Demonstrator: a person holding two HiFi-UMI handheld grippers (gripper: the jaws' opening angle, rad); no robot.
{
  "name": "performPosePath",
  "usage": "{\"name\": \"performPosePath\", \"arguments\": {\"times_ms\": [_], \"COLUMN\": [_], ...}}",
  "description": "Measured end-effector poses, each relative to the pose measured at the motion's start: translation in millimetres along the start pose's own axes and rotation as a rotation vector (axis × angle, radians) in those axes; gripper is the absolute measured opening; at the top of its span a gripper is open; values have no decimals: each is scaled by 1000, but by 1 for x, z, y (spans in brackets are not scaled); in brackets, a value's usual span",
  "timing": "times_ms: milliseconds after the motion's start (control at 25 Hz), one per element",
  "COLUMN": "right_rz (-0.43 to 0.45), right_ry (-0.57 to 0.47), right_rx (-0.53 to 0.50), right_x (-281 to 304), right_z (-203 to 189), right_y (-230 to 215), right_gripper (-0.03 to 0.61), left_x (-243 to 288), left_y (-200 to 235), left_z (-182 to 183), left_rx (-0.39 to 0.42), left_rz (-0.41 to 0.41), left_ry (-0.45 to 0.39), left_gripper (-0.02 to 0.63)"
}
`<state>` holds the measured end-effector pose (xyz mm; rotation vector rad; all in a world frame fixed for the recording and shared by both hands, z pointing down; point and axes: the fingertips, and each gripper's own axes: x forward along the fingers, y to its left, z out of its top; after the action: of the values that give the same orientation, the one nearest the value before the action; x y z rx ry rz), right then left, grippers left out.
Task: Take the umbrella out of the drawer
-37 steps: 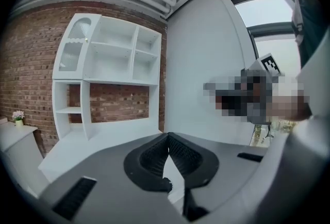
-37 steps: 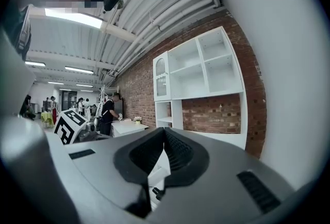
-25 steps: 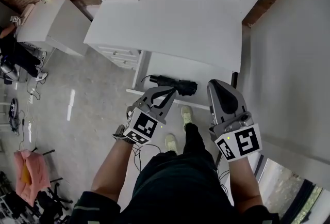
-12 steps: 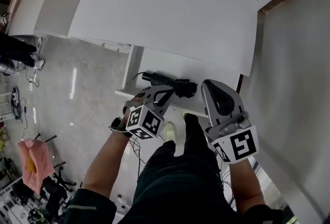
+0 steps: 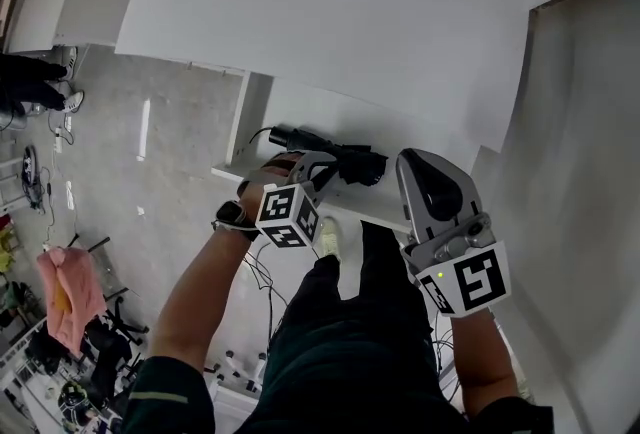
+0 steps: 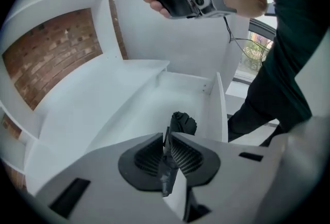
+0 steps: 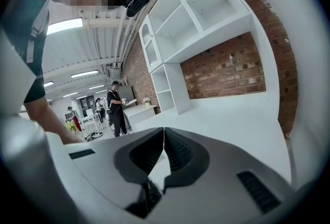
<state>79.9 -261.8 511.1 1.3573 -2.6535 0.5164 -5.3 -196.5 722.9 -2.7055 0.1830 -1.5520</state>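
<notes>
Jaws of the left gripper (image 6: 169, 139) stand almost together, with only a thin slit between the ribbed pads after parting a touch just now, and they clamp nothing. Jaws of the right gripper (image 7: 164, 135) are together and empty.

The umbrella (image 5: 350, 160), black and folded, lies in the open drawer (image 5: 400, 130) beneath the white desk top (image 5: 330, 22). It runs along the drawer's front edge, with its handle end toward the left wall and the left front corner.

In the head view the left gripper points steeply down into the drawer, its tips at the umbrella's middle. In the left gripper view the umbrella's ribbed end shows just beyond the tips; whether they touch it cannot be told. The right gripper is held over the drawer's right front corner, well clear of the umbrella and pointing out over the desk top.
</notes>
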Motion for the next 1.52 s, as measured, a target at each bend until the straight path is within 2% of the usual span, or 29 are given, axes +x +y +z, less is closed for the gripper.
{"name": "performPosePath", "arguments": {"times_ms": [160,280,440,680,1040,1120,1280,1520], "right_rz": [4,2,-5,15,19,17,14,7], "right_ry": [10,13,21,39,50,49,58,84], "right_rx": [21,36,56,71,86,89,94,111], "right_x": [1,2,4,9,11,11,9,7], "right_z": [-6,-9,-14,-19,-28,-29,-29,-36], "right_y": [-10,-18,-28,-26,-33,-35,-41,-48], "right_gripper": [5,5,5,5,5,5,5,5], "left_x": [24,39,56,73,103,110,120,129], "left_y": [-10,-14,-17,-22,-18,-20,-24,-22], "left_z": [-16,-25,-37,-48,-61,-66,-72,-72], "left_rx": [86,111,107,185,224,238,249,213], "left_rz": [-65,-108,-166,-214,-176,-188,-217,-254], "left_ry": [76,106,132,183,247,273,318,354], "left_gripper": [120,137,172,206,255,281,288,310]}}
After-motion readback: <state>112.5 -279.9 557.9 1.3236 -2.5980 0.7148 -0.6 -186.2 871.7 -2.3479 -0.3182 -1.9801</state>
